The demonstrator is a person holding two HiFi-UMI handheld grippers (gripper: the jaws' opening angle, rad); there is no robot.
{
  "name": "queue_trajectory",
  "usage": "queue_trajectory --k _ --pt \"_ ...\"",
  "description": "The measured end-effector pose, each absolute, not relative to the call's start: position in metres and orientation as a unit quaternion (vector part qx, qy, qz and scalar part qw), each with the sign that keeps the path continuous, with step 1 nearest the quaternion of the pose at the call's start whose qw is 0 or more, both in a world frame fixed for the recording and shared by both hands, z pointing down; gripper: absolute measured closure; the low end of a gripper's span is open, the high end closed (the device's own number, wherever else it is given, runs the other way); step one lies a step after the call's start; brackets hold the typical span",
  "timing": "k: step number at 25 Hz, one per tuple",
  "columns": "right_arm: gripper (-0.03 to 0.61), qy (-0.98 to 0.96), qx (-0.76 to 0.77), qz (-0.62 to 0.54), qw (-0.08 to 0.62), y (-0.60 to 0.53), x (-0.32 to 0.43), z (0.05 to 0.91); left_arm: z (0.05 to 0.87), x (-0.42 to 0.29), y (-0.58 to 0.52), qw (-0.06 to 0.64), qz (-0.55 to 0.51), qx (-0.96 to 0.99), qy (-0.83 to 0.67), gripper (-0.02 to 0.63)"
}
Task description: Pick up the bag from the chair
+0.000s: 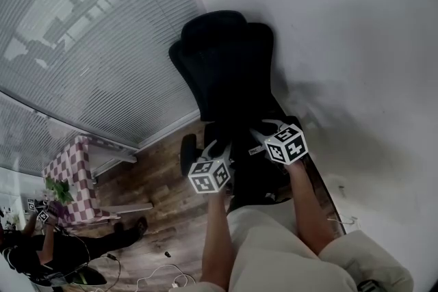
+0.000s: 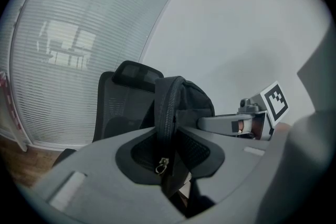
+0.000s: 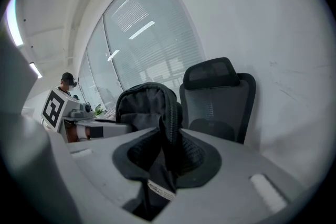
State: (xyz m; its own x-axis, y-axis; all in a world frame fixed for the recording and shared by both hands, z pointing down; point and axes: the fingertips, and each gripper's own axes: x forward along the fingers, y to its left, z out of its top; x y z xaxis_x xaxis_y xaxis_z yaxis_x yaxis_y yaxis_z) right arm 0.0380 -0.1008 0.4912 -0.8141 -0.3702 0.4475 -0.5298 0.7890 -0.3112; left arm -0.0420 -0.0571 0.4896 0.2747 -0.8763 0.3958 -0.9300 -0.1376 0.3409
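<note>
Left gripper [image 2: 169,162] and right gripper [image 3: 164,165] each tight on black bag [image 2: 193,99], near chair [image 1: 226,58]

Head view: from my head, steeply down over my forearms. My left gripper [image 1: 216,151] and right gripper [image 1: 265,132] sit mid-frame, with the chair [image 1: 229,72] beyond them. Wooden floor [image 1: 161,181] and blinds [image 1: 89,44] lie to the left, the wall [image 1: 342,44] to the right.
Left gripper view: rides on my left gripper and faces along its jaws, tilted slightly upward. The bag [image 2: 173,107] fills the near centre, very close.
Right gripper view: the same on my right gripper, facing the chair's back and the wall, with the bag just as close.
Shared: all three take in the chair, blinds and wall. Each gripper view catches the other gripper's marker cube [image 2: 275,102] at its edge.
</note>
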Motion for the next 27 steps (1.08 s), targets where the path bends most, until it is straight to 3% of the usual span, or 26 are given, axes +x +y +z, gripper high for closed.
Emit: queue_trajectory --k 27 --pt "0.489 -0.926 0.244 0.211 0.194 -0.121 0.041 0.493 0.492 -0.039 -0.078 0.274 0.06 0.759 -0.587 0.52"
